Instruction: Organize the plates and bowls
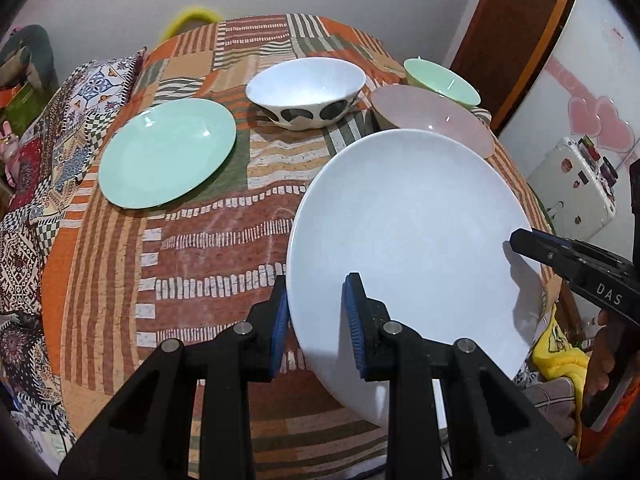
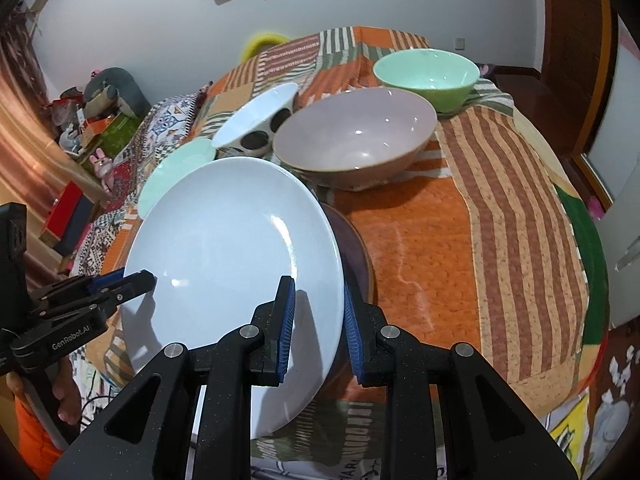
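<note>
The pale blue plate (image 1: 412,240) is held clear of the patchwork-covered desk (image 1: 208,248), tilted, with both tools clamped on its rim. The left tool (image 1: 316,316) pinches the near-left edge between its blue pads. The right tool (image 2: 320,320) is closed narrow on the opposite edge, one pad above the rim and one below.

The relation that governs the next move: the mint green plate (image 1: 168,152) lies flat on the desk, forward and to the left of the held plate, on the left tool's side. The left hand is therefore the nearer one.

A dark plate (image 2: 356,248) sits directly under the held plate's right edge.

The bowls stand further back: the spotted white bowl (image 1: 308,92), the pink bowl (image 2: 356,140) and the green bowl (image 2: 428,74).

Judgement: stacking on the mint plate requires a leftward carry with the plate levelled first.
</note>
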The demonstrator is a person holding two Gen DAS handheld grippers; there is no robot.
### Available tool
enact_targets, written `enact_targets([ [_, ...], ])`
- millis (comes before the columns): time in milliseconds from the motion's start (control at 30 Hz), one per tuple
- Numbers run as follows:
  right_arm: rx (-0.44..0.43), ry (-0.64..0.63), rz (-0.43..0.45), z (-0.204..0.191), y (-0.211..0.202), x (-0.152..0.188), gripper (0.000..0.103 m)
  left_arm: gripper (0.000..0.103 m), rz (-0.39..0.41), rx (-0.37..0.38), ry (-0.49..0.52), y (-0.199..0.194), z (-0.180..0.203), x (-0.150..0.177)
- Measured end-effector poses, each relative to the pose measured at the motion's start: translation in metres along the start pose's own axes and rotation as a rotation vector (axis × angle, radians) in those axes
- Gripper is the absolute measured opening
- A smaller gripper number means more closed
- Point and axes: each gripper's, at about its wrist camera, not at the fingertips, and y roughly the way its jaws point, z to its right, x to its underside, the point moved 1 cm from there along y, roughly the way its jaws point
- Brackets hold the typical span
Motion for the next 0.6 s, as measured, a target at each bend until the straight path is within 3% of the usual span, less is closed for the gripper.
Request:
enact_targets([
  [600, 0.024, 0.024, -0.048, 0.006, 0.014, 0.002, 0.023, 0.027, -0.054, 0.029, -0.017, 0.029, -0.004, -0.004],
])
